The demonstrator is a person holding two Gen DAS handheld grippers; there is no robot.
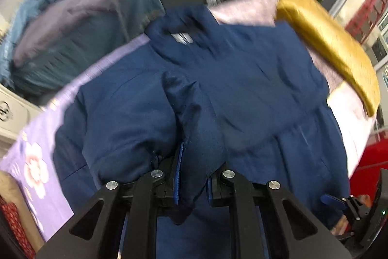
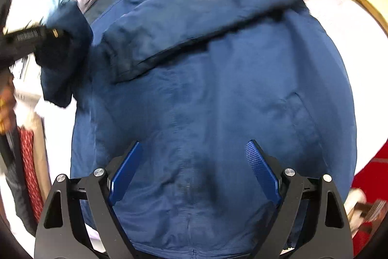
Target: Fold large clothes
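A large navy blue jacket [image 1: 242, 79] lies spread on a lilac flowered sheet [image 1: 36, 162], collar at the far end. My left gripper [image 1: 194, 176] is shut on the jacket's sleeve end [image 1: 194, 118] and holds it lifted over the body. In the right wrist view the jacket [image 2: 218, 101] fills the frame, one sleeve folded across its chest [image 2: 194, 23]. My right gripper [image 2: 194, 157] is open and empty just above the jacket's lower part. The left gripper [image 2: 36, 38] shows at the left edge with the dark sleeve [image 2: 63, 60] in it.
A mustard yellow garment [image 1: 332, 45] lies at the right of the jacket. A heap of teal and grey clothes [image 1: 80, 23] sits at the far left. A red surface [image 1: 373, 166] shows at the right edge. Red patterned fabric [image 2: 29, 162] hangs at the left.
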